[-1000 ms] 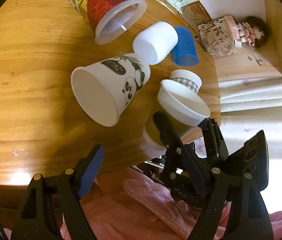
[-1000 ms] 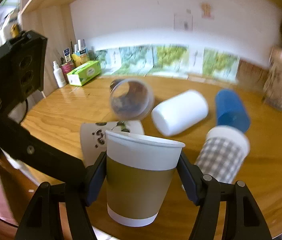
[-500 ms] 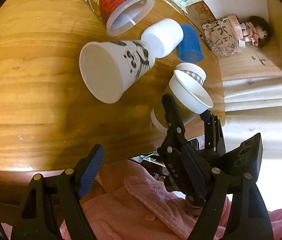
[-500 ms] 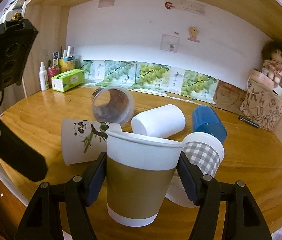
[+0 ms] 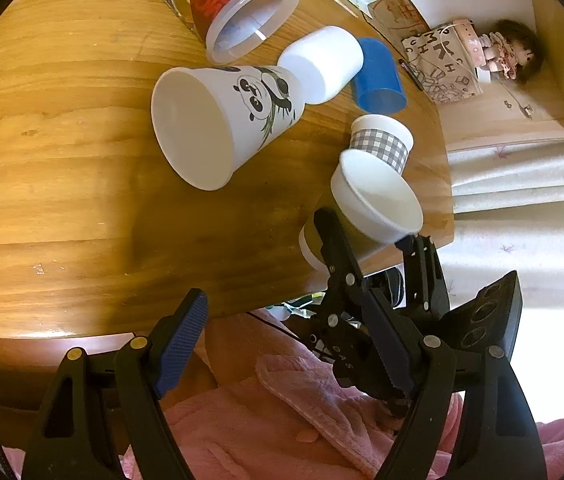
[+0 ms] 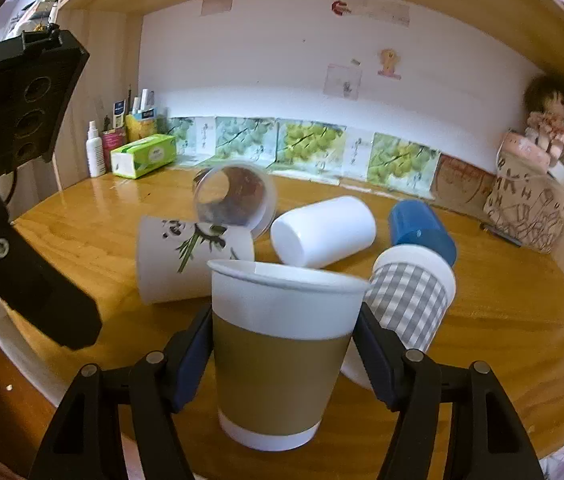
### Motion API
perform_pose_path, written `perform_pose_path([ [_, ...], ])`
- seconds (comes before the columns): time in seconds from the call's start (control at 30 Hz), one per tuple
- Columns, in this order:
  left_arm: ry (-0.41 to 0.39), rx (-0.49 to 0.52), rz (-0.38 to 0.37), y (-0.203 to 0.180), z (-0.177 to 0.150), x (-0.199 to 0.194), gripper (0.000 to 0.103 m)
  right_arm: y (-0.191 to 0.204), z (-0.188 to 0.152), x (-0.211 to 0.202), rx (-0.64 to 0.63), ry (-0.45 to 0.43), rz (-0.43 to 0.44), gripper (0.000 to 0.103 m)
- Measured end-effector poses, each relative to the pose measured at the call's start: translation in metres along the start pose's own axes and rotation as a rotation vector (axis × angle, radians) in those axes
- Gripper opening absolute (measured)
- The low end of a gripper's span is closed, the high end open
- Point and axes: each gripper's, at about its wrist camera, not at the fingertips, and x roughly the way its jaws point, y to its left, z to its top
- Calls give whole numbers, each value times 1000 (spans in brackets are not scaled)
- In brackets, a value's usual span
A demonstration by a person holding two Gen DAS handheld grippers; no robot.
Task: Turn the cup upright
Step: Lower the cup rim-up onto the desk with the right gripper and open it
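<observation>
My right gripper [image 6: 282, 356] is shut on a brown-and-white paper cup [image 6: 282, 352] and holds it upright, mouth up, at the table's near edge. It shows in the left wrist view too [image 5: 365, 212], with the right gripper [image 5: 365, 248] around it. My left gripper [image 5: 293, 344] is open and empty, off the table's front edge. A panda cup [image 5: 222, 120] lies on its side; it also shows in the right wrist view [image 6: 186, 260].
On the wooden table [image 5: 62, 200] lie a clear printed cup [image 5: 238, 4], a white cup [image 5: 321, 62] and a blue cup [image 5: 379, 80]. A grey checked cup [image 6: 409, 296] stands mouth down. A tissue box [image 6: 144, 156], bottles and a doll [image 6: 549, 120] line the back.
The right gripper has carried the brown cup a little further in over the table edge, still upright. The left gripper has drawn slightly nearer the cups.
</observation>
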Motion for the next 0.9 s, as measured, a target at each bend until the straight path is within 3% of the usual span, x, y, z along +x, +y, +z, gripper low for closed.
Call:
perform_pose_path([
  [0.57, -46, -25, 14, -6, -14, -5, 82, -2, -27, -14, -74, 98, 84, 64],
  [0.9, -135, -75, 98, -25, -40, -6, 82, -17, -39, -26, -79, 146, 119, 65],
])
